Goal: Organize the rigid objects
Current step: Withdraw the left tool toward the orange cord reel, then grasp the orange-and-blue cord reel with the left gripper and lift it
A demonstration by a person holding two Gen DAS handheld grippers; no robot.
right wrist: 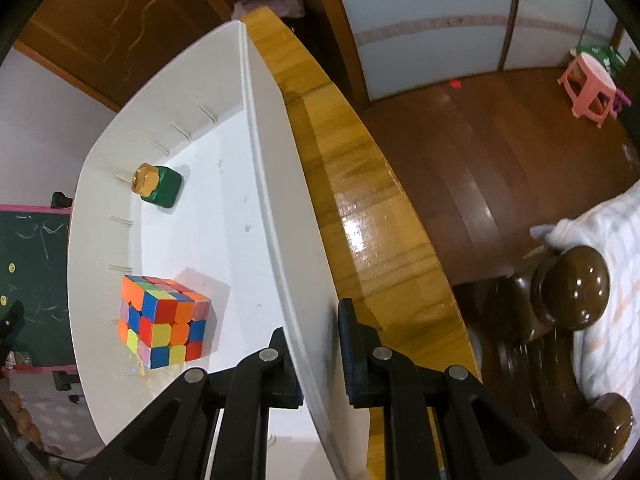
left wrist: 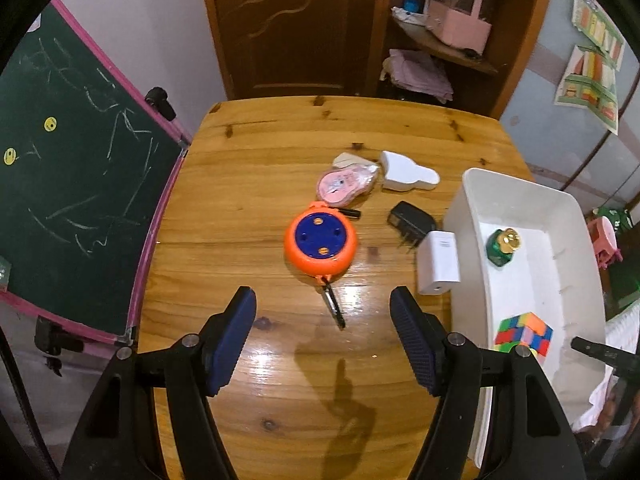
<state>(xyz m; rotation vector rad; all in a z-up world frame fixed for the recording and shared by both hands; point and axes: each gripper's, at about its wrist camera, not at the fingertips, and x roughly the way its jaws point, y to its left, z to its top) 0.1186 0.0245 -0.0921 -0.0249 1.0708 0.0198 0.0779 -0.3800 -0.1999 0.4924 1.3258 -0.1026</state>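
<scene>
While empty, left hand-held gripper (left wrist: 323,334) just short of orange reel (left wrist: 320,245).

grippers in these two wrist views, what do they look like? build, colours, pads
Both alike. Left gripper: black plastic linkage arms with cut-out slots and silver pivot pins, fingers faced with dark blue ribbed pads. Right gripper: same black arms, silver pins, blue pads. No cables, markings or sleeves visible.

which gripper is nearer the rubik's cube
Right. The right gripper is clamped on the bin wall just beside the cube; the left gripper hangs open over the table, outside the bin.
</scene>
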